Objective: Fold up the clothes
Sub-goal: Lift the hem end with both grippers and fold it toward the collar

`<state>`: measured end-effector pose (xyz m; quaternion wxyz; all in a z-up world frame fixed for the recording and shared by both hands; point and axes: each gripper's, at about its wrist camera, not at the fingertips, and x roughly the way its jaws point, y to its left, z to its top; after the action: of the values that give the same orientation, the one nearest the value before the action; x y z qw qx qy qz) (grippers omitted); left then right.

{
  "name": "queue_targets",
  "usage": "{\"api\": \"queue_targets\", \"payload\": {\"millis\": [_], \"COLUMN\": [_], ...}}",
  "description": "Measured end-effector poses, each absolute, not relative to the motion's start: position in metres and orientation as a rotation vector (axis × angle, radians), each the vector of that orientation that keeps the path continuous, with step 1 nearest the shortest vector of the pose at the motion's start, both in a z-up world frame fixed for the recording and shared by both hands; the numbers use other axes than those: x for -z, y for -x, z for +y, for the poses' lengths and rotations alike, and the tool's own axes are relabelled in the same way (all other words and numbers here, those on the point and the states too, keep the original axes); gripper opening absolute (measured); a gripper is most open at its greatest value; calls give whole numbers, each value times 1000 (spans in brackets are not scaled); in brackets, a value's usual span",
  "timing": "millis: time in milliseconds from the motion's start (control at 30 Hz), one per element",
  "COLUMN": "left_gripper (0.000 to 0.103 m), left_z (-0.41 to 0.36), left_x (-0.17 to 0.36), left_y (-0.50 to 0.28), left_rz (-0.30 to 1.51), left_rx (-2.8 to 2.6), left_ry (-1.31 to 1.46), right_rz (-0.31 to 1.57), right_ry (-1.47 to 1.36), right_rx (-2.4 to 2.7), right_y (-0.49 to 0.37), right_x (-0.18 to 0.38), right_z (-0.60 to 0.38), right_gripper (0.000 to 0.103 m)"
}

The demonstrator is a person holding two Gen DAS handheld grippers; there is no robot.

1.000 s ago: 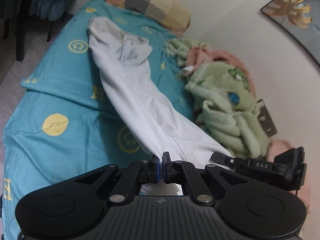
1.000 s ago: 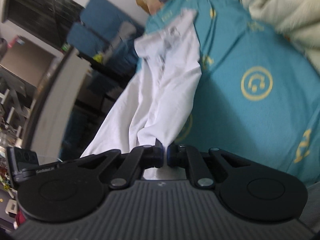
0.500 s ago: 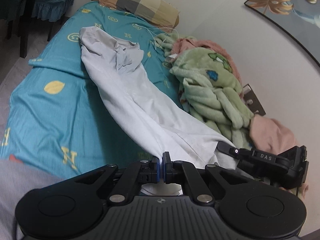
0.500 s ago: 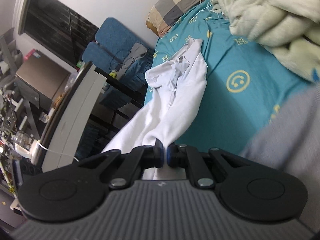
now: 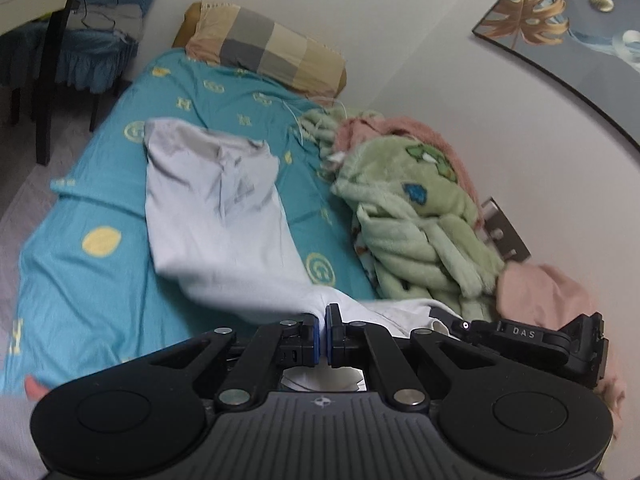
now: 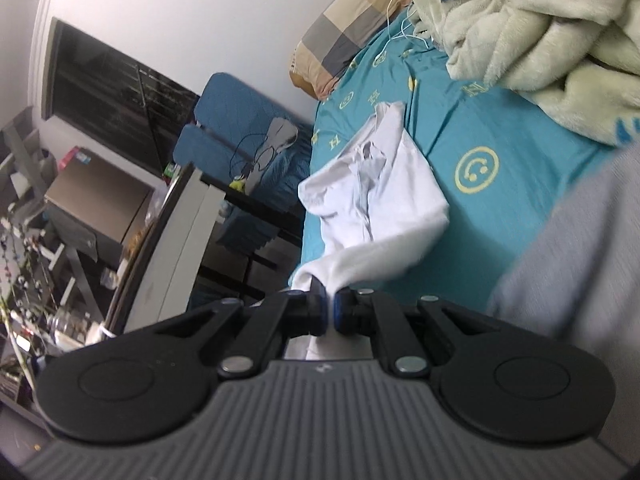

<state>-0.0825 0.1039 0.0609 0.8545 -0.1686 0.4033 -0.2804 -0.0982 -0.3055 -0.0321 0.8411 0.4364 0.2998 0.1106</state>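
A bed [image 5: 100, 288] under a teal sheet printed with yellow emblems fills this bedroom corner, a checked pillow [image 5: 272, 46] at its head and a heap of green and pink blankets [image 5: 416, 216] piled along the wall side. Across the sheet lies the white shirt [image 5: 216, 216], its far end crumpled near the pillow, its near end lifted off the bed toward you. Your left tongs [image 5: 322, 330] are clamped on one bunched part of that near edge, cloth pinched between the blue pads. Your right tongs [image 6: 329, 312] are likewise closed on another gathered part of the shirt [image 6: 380, 200], at the side of the bed facing a blue chair [image 6: 240, 128] and a cluttered desk [image 6: 168, 248]. A framed leaf print [image 5: 560, 28] hangs on the wall above the blankets. A grey sleeve [image 6: 572, 264] crosses the right camera's view.
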Motion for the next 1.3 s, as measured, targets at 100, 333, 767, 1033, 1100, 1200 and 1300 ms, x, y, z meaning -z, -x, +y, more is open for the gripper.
{"api": "queue_targets", "payload": {"millis": [100,333,767,1033,1100,1200,1300], "left_gripper": [4,4,4,17,31,42,46], "left_z": [103,100,97,90,89,91,98], "left_x": [-62,-33,104,122,116,102,93], "left_y": [41,-60,-204,-211,-205,-184,-159], "left_rz": [828,803,919,925,906,849,841], "left_rx": [562,467,348,361,371,350,348], "left_ry": [382,372,312,294,287,255,280], "right_rz": [636,669,864,918,916,898,851], "right_ry": [-923,-848,-712,-755,-776,-745,-747], "right_rx": [-225,-178,-98,-91,-98,-107,-113], "right_y": [61,-48,-203,-221,-219,-211,-196], "right_x": [27,27,133,164,164,156,143], "right_z": [-308,-301,-284,-292,-295,-294,-297], "right_gripper": [7,7,8,10,11,29,49]}}
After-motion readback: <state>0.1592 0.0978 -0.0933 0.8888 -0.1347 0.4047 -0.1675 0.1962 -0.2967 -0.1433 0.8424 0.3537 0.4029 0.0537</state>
